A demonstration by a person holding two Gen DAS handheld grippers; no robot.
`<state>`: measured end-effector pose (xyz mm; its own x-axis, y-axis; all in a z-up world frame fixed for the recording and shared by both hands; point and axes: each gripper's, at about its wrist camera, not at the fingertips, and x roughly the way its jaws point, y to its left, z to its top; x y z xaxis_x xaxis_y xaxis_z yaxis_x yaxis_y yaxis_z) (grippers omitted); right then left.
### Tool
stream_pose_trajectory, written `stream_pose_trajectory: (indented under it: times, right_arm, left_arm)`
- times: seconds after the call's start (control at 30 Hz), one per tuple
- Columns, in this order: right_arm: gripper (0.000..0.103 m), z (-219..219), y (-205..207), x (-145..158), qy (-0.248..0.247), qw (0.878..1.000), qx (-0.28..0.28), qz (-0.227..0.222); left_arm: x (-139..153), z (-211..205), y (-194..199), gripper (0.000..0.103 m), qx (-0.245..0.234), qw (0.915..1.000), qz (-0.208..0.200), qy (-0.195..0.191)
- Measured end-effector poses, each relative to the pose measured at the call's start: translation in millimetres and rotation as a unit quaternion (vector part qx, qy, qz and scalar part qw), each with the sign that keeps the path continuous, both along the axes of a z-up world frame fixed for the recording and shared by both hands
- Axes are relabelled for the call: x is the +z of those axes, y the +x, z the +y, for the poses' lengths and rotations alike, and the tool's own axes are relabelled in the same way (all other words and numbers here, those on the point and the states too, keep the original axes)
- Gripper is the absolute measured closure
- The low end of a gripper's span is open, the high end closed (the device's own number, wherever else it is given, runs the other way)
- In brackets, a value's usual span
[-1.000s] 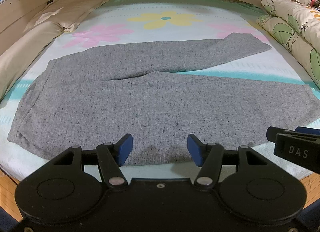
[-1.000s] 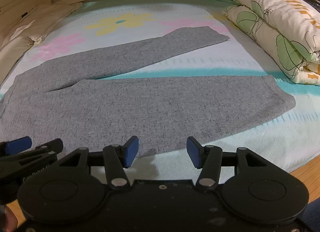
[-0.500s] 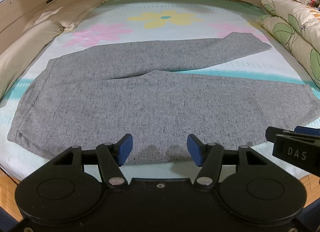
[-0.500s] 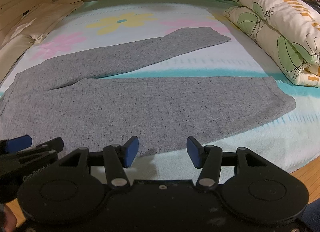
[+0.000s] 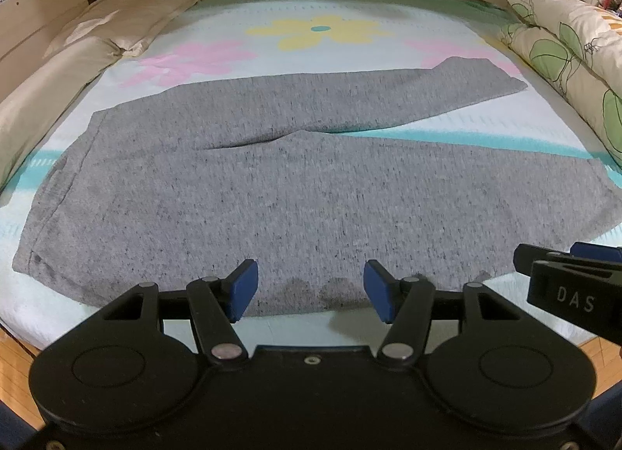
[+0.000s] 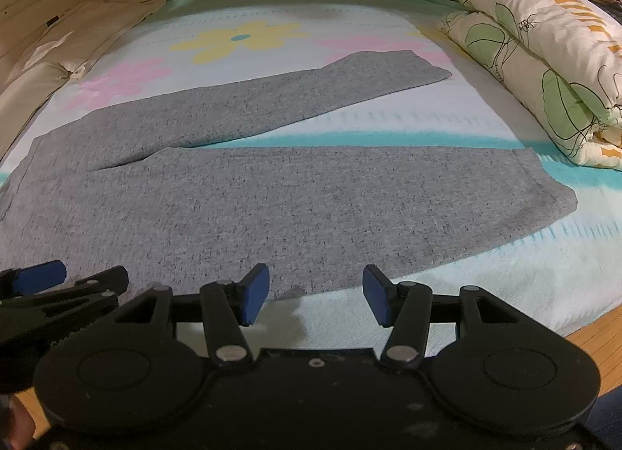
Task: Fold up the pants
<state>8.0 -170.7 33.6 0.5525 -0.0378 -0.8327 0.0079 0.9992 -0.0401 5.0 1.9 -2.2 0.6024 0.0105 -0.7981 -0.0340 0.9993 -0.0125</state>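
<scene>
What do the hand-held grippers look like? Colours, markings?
Both alike: the left hand-held gripper and right hand-held gripper have matte black bodies, two round discs, linkage arms with silver pivot pins, and blue finger pads. White "DAS" lettering marks the right one's side. No cables visible.

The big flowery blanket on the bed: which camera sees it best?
The right wrist view. There the folded blanket shows nearly whole, with its green leaves and orange stripes, beside the grey pants. The left wrist view catches only a strip of the blanket at the right edge of the picture.
</scene>
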Motion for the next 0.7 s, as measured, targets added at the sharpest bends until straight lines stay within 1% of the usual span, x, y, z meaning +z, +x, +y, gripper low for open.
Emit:
stream_pose_trajectory:
  times: [0.37,0.63,0.7]
  right_arm:
    - [0.048,3.6,-0.8,-1.8,-0.003,1.000,0.007,0.005]
    - [0.047,3.5,-0.4,-2.8,-0.006,1.000,0.012,0.011]
    - [0.048,4.8,0.2,-4.0,-0.011,1.000,0.012,0.015]
  left_arm:
    - [-3.1,2.4,1.8,0.040,0.005,0.9999,0.013,-0.007]
    - [-4.0,1.9,2.9,0.040,0.004,0.9998,0.020,-0.006]
    - [-5.3,2.4,3.7,0.040,0.011,0.9997,0.023,-0.001]
